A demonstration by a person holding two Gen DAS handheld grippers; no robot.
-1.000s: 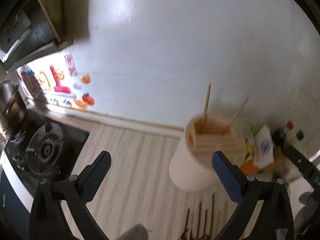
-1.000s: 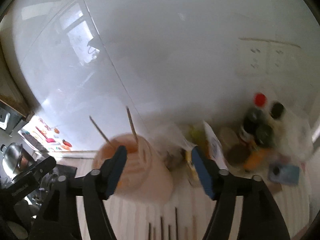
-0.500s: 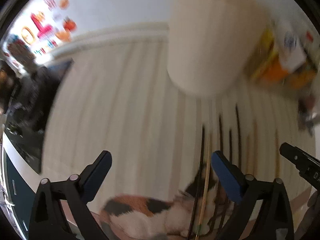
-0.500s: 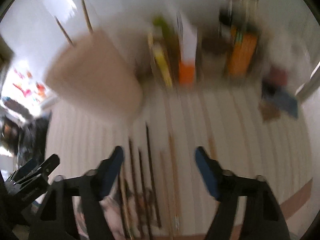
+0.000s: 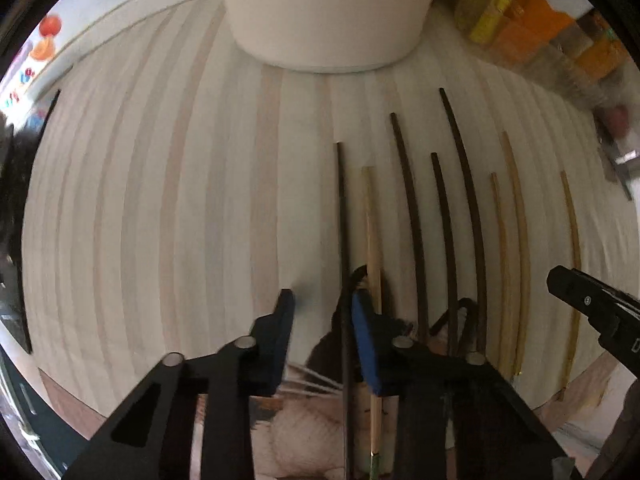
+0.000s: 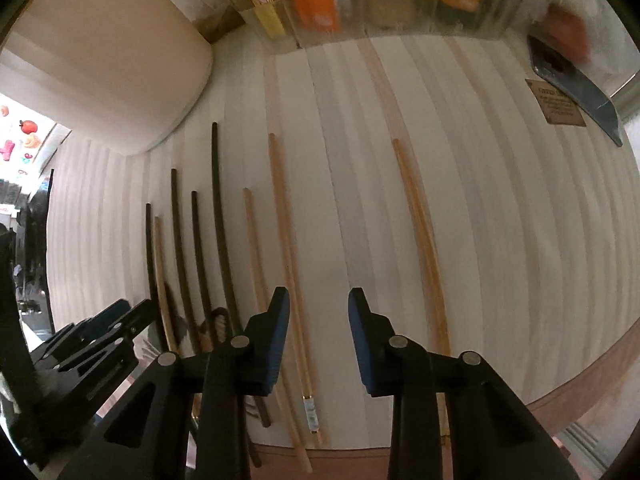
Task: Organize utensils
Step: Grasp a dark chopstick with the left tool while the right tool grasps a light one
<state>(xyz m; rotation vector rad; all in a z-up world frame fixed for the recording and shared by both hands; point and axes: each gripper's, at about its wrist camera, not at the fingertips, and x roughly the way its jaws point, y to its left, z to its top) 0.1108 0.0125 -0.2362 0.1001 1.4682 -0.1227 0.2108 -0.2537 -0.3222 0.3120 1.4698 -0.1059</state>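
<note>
With the white holder (image 5: 328,8) cut off at the counter's (image 5: 160,200) far edge, I see my left gripper (image 5: 322,306) parted around a dark chopstick (image 5: 343,240), and my right gripper (image 6: 318,306) parted, empty, near the front edge.

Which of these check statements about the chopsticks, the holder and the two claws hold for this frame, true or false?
1. The left claw straddles the leftmost dark chopstick. True.
2. The right claw clamps a chopstick. False: it is open and holds nothing.
3. Dark and pale chopsticks lie side by side on the striped counter. True.
4. The white holder lies tipped over. False: it stands upright behind the chopsticks.
</note>
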